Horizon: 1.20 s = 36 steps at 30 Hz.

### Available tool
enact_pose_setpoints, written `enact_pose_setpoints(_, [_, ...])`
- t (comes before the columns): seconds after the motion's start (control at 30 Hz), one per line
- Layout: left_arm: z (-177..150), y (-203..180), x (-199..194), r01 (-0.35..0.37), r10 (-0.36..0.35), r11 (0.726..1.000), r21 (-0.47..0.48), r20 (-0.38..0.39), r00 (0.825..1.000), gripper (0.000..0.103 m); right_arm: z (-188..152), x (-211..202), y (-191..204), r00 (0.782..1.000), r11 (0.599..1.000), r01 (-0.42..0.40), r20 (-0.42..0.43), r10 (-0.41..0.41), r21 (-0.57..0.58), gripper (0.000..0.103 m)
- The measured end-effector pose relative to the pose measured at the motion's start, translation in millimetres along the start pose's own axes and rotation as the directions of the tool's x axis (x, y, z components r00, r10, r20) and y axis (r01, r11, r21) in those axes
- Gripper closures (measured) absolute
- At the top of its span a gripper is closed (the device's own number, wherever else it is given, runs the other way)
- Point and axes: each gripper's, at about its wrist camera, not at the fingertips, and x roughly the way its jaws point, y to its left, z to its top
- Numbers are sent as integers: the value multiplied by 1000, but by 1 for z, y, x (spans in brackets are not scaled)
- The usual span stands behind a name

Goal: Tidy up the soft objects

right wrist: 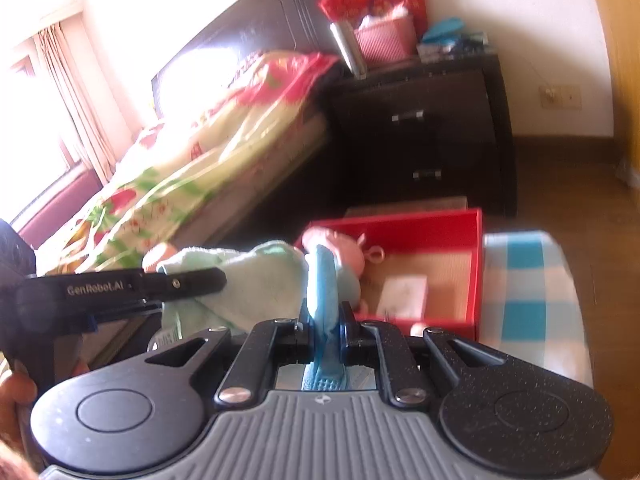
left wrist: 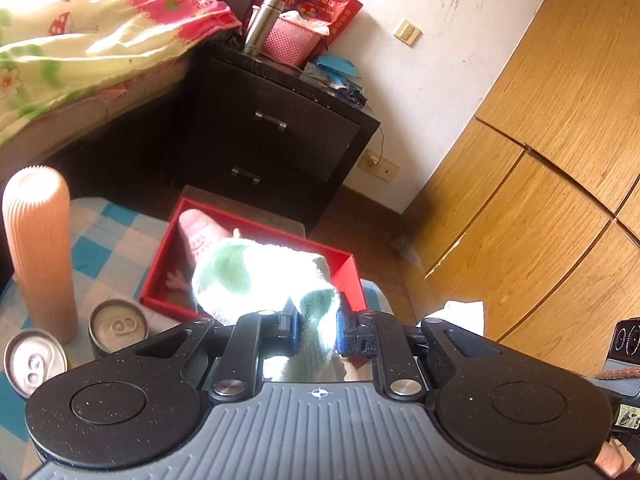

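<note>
While both claws are clamped on fabric, the left gripper [left wrist: 316, 326] pinches a pale green and white towel [left wrist: 260, 276] between its blue-padded fingers [left wrist: 293, 326], the cloth bunched and glaring in sunlight just in front of them. The right gripper [right wrist: 325, 328] is closed on a light blue cloth [right wrist: 325, 280], which stands as a narrow upright strip between its fingers. In the right wrist view the left gripper [right wrist: 120, 292] reaches in from the left side, with the green towel [right wrist: 256, 280] draped at its tip, touching the blue cloth.

Just beyond both claws sits an open red box [left wrist: 160, 256], and the towel hangs over its near edge. Inside lie a pink soft toy [right wrist: 340, 248] and a small white item [right wrist: 402, 296] on the box floor. The box rests on a surface covered by a blue and white checked cloth [right wrist: 520, 280].

To the left of the box stand a ribbed peach bottle [left wrist: 40, 252] and two drink cans [left wrist: 118, 324], near each other. Farther off are a dark nightstand [left wrist: 272, 128] with a pink basket [left wrist: 288, 42] and a steel flask [left wrist: 260, 24] on top, a bed with a floral quilt [left wrist: 100, 32], and a wooden wardrobe [left wrist: 540, 160].
</note>
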Motion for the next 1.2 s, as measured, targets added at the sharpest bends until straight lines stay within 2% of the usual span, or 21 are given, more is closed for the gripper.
enact_pose_setpoints(0.57, [31, -8, 38, -18, 16, 999, 35, 59, 998, 89, 36, 34, -10, 997, 998, 60, 53, -59, -8, 103])
enact_pose_setpoints(0.83, [44, 0, 80, -51, 48, 998, 49, 54, 997, 88, 55, 70, -31, 995, 997, 75, 71, -75, 7, 103])
enact_pose_setpoints(1.0, [50, 11, 111, -80, 78, 995, 56, 37, 996, 88, 62, 115, -37, 994, 994, 104, 42, -103, -27, 103])
enact_pose_setpoints(1.1, [50, 22, 127, -107, 106, 993, 41, 12, 994, 78, 62, 148, -43, 992, 991, 128, -4, -128, -39, 103])
enact_pose_setpoints(1.13, [50, 26, 129, -114, 113, 993, 33, 12, 993, 71, 62, 157, -45, 991, 990, 135, -19, -135, -32, 99])
enact_pose_setpoints(1.17, [49, 29, 129, -119, 118, 993, 30, 13, 993, 63, 61, 164, -48, 990, 990, 139, -31, -140, -31, 89])
enact_pose_setpoints(1.2, [49, 32, 129, -124, 124, 992, 27, 16, 992, 58, 60, 168, -49, 989, 989, 142, -37, -143, -32, 83])
